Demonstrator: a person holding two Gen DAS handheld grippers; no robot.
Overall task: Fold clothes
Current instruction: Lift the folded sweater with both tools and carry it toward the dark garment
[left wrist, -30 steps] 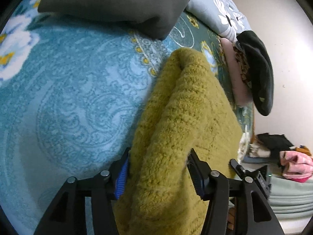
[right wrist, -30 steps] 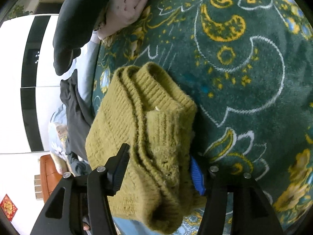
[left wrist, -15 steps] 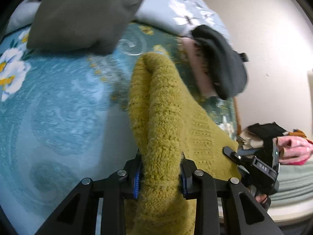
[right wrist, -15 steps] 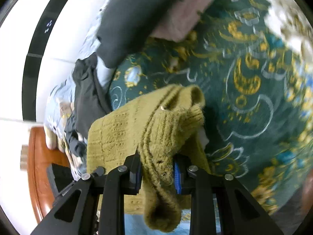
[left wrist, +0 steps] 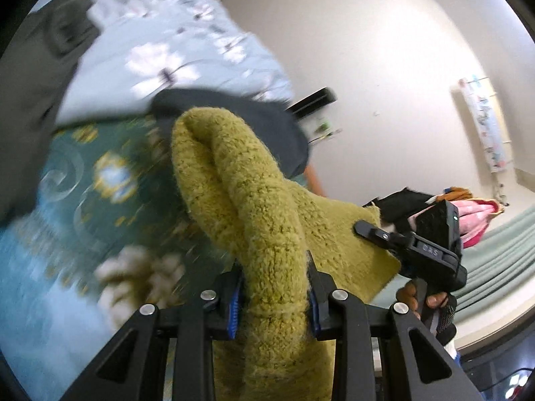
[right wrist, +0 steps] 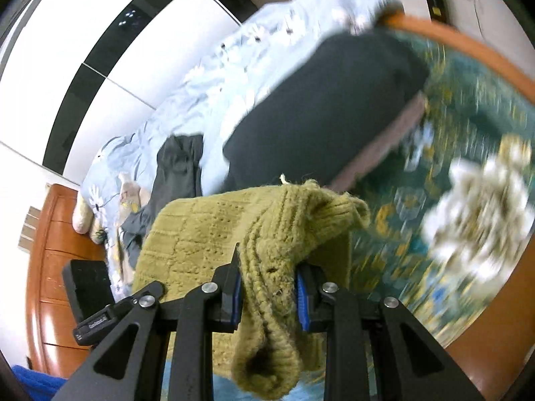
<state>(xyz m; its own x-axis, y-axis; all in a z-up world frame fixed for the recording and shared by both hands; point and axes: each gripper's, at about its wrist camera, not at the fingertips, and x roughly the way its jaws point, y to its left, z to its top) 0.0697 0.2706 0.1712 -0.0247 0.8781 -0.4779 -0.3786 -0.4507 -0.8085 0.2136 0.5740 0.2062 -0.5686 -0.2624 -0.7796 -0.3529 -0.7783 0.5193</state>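
Observation:
An olive-green knitted sweater (left wrist: 254,207) is held up off the bed by both grippers. My left gripper (left wrist: 272,295) is shut on a bunched fold of it. My right gripper (right wrist: 267,292) is shut on another thick fold of the sweater (right wrist: 277,234), and the flat knit panel hangs to its left. The right gripper also shows in the left wrist view (left wrist: 424,250), at the sweater's far edge. The left gripper shows in the right wrist view (right wrist: 90,320) at lower left.
A green and blue patterned bedspread (left wrist: 83,200) lies below. A black garment (right wrist: 327,107) sits on a pink one (right wrist: 381,147) further up the bed, by a pale floral duvet (right wrist: 234,67). A grey cushion (left wrist: 33,100) is at left. The wooden bed frame (right wrist: 468,43) edges the bed.
Both grippers have closed on the sweater folds and lifted the sweater off the bed. Both views have tilted up toward the walls.

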